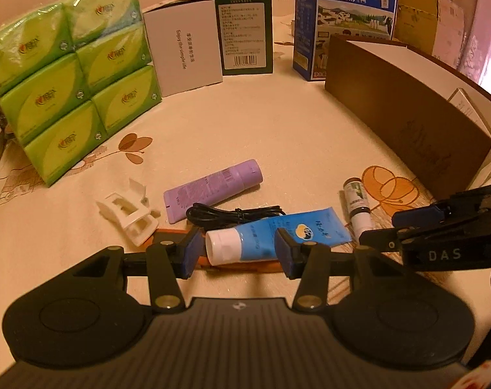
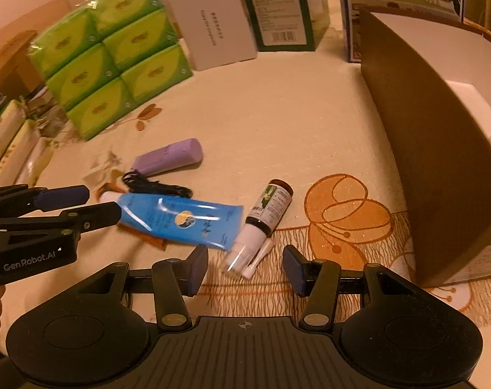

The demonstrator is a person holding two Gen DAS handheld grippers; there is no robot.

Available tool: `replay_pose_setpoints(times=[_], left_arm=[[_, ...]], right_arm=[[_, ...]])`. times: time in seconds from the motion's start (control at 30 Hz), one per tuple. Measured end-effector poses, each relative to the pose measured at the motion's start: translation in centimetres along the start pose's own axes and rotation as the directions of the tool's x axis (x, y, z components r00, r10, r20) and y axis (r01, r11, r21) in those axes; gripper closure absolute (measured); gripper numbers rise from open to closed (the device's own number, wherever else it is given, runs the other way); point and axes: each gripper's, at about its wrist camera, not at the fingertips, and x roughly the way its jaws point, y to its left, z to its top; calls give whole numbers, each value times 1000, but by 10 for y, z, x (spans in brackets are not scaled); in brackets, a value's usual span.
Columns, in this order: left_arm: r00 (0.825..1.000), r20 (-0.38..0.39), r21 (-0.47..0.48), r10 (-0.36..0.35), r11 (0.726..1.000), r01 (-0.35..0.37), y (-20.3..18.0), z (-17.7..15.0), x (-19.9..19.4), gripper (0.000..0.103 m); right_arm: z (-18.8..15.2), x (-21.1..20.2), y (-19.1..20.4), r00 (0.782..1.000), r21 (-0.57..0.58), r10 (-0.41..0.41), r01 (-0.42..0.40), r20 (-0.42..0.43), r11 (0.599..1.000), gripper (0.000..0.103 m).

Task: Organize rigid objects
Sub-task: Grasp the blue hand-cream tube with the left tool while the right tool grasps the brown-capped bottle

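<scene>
A blue tube with a white cap [image 1: 271, 236] lies on the tablecloth between the open fingers of my left gripper [image 1: 239, 253]; the jaws stand wide on either side of its cap end. It shows in the right wrist view [image 2: 180, 220] too. A purple tube [image 1: 213, 188] [image 2: 171, 157], a black cable [image 1: 232, 215] [image 2: 154, 186], a white clip [image 1: 128, 210] and a small brown bottle [image 1: 357, 204] [image 2: 265, 217] lie nearby. My right gripper [image 2: 245, 267] is open just in front of the bottle's white end.
A brown open box [image 1: 407, 123] [image 2: 433, 149] stands at the right. A green tissue pack [image 1: 73, 90] [image 2: 109, 64], a white box [image 1: 184, 48], a dark green box [image 1: 245, 29] and a blue milk carton [image 1: 346, 19] line the back.
</scene>
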Motion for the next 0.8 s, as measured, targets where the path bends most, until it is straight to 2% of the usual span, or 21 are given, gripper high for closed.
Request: replay_pose_setpoints(times=[0.23, 0.3, 0.4, 0.5, 0.57, 0.63, 0.8], left_arm=[[999, -19, 8, -27, 1000, 28, 9, 3, 24, 59], [998, -27, 8, -51, 999, 51, 9, 3, 28, 58], [999, -26, 27, -47, 999, 48, 4, 1, 27, 56], [998, -28, 52, -50, 997, 51, -1, -4, 23, 56], [995, -39, 58, -87, 994, 89, -5, -8, 18, 58], [990, -59, 68, -130, 989, 134, -12, -14, 13, 66], [983, -85, 71, -165, 983, 171, -40, -34, 1, 66]], right_arm=[[4, 20, 0, 999, 8, -31, 31, 4, 999, 54], [4, 21, 0, 999, -14, -50, 50, 3, 999, 66], [3, 19, -3, 998, -52, -55, 55, -5, 997, 77], [-1, 12, -9, 997, -95, -69, 67, -18, 993, 77], [-5, 6, -13, 996, -118, -80, 77, -25, 990, 77], [-12, -2, -20, 996, -132, -88, 82, -35, 988, 77], [-31, -24, -34, 994, -117, -95, 88, -60, 989, 77]])
